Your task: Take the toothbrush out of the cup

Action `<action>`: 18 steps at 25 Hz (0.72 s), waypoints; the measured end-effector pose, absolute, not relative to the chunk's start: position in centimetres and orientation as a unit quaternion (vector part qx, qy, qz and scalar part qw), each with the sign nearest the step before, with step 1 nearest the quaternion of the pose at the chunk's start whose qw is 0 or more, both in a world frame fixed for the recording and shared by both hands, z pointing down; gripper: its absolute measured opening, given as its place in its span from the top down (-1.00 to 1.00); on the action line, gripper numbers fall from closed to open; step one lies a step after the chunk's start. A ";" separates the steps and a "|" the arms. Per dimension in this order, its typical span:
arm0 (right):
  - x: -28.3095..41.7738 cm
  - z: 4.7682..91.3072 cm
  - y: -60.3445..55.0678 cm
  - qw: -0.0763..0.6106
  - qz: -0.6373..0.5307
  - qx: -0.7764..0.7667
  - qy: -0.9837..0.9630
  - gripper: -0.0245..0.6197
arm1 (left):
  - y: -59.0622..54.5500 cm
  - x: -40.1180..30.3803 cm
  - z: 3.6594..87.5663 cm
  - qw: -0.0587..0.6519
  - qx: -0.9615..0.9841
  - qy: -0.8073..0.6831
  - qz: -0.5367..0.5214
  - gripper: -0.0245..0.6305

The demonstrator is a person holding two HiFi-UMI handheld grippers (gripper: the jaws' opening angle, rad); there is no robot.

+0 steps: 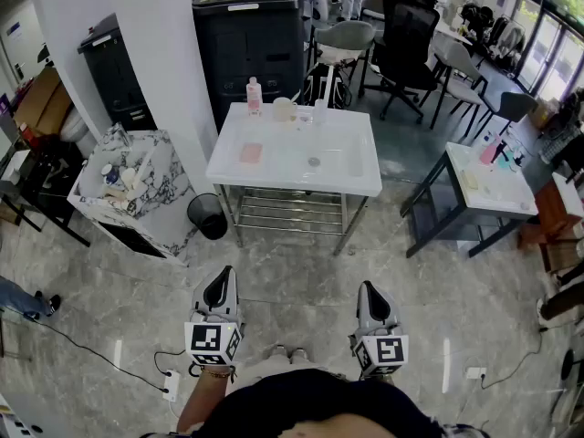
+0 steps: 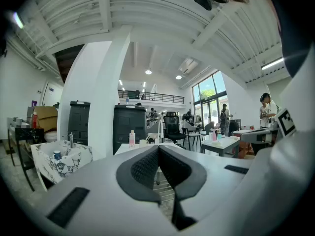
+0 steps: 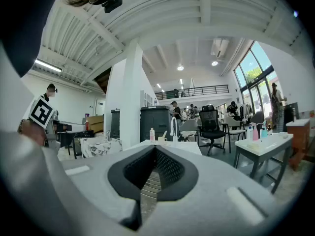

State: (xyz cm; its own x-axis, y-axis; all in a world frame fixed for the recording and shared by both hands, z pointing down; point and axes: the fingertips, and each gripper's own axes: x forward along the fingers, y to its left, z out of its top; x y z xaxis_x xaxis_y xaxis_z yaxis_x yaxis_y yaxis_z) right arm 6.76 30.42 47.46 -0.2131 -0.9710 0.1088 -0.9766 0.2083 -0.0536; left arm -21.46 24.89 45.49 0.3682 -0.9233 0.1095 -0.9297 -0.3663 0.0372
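Looking along the left gripper (image 2: 158,149), with its jaws pressed together and nothing between them. Past the tips, a white table (image 2: 125,149) carrying a pink bottle (image 2: 132,138) and, just beside it, a pale cup (image 2: 142,142); too small to tell its content. Behind, a black cabinet (image 2: 129,124) beside a white pillar (image 2: 101,97). At left, a marble-patterned stand (image 2: 64,160). Far right, a marker cube (image 2: 285,122) of the other gripper.

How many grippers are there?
2. The left gripper is low on the left and the right gripper low on the right. Both are shut, empty and point toward the sink table. None seems hidden.
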 end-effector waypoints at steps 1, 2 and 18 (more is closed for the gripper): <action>6.7 47.4 30.3 0.026 0.054 0.626 -0.777 0.91 | 24.8 -21.5 45.5 0.046 0.826 -0.561 0.035 0.92; 6.7 47.4 30.2 0.025 0.053 0.626 -0.777 0.91 | 24.7 -21.5 45.4 0.045 0.826 -0.561 0.034 0.92; 6.3 47.3 29.4 0.015 0.055 0.616 -0.786 0.91 | 24.5 -21.4 45.9 0.054 0.828 -0.558 0.036 0.92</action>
